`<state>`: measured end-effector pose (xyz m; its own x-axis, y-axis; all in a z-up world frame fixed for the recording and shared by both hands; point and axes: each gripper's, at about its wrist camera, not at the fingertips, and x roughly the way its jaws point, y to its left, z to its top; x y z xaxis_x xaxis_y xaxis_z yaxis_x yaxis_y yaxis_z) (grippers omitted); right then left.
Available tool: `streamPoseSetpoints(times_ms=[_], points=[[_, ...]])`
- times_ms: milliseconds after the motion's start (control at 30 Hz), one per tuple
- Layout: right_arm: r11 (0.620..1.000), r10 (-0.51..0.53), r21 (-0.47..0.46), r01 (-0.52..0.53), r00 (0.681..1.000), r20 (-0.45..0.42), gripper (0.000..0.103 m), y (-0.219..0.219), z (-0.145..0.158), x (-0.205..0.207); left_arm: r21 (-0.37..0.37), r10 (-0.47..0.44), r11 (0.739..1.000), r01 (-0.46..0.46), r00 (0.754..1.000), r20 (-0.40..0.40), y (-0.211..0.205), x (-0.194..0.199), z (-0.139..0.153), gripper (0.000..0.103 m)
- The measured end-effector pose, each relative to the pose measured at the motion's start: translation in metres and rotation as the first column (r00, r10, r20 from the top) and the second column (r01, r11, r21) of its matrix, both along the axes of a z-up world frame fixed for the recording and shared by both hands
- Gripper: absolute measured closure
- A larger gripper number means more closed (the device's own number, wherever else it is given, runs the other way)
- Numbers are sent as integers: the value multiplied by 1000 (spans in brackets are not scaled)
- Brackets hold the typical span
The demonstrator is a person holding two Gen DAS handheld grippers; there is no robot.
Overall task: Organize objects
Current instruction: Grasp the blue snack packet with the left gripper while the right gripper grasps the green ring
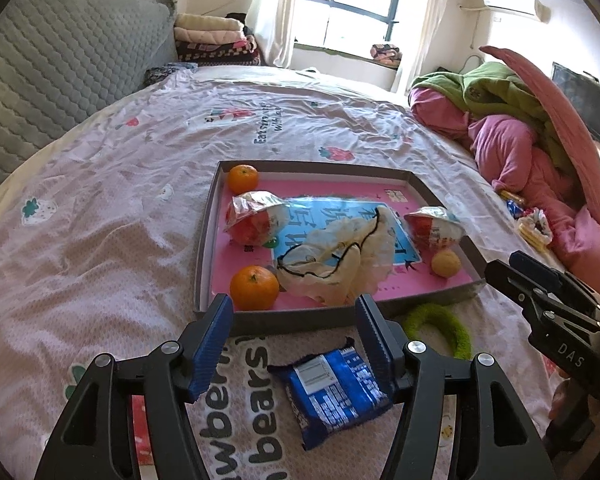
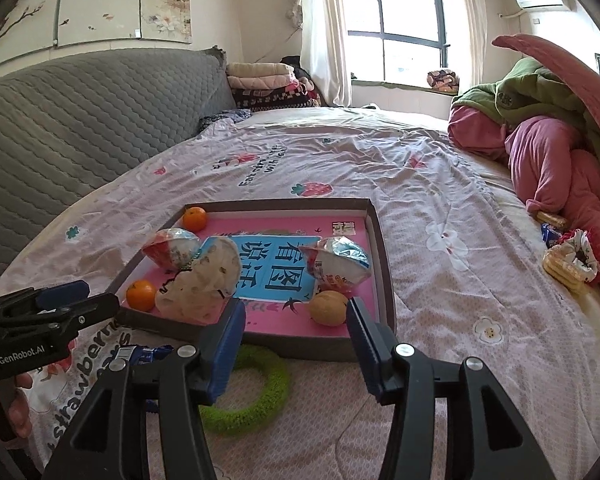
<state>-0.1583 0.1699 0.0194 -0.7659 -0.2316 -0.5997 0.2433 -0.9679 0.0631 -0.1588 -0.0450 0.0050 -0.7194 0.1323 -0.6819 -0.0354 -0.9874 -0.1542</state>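
1. My left gripper [image 1: 296, 344] has its jaws apart with nothing between the pads; it hangs over the bedsheet [image 1: 100, 220] just short of the tray [image 1: 204, 240].
2. My right gripper [image 2: 296, 344] is likewise apart and empty, beside the left.
3. The blue snack packet [image 1: 334, 390] lies on the sheet below and slightly right of the left gripper, outside the tray's near wall, its long axis slanting from upper left to lower right. The left is the nearer hand for it, I judge.
4. The green ring [image 2: 248, 392] lies flat on the sheet under the right gripper's left finger, nearer that hand.
5. In the tray I count: two oranges, one yellowish fruit [image 2: 329, 307], two foil-topped cups, one crumpled bag [image 1: 340, 260].
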Motion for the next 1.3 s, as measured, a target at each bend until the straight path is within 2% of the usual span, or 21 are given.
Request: streamPoseSetpoints(times_ms=[500, 867, 1200, 1300], points=[[999, 45, 27, -46, 999, 30, 50, -11, -9, 18, -26, -22, 999, 24, 999, 44, 17, 18, -8, 38], [996, 59, 56, -64, 994, 88, 50, -18, -26, 19, -54, -51, 997, 57, 993, 105, 43, 13, -22, 38], [996, 39, 71, -49, 990, 137, 50, -16, -43, 8, -70, -51, 996, 61, 989, 136, 50, 3, -34, 38], [996, 40, 76, -52, 988, 147, 50, -17, -46, 4, -100, -42, 993, 56, 990, 138, 51, 2, -38, 38]])
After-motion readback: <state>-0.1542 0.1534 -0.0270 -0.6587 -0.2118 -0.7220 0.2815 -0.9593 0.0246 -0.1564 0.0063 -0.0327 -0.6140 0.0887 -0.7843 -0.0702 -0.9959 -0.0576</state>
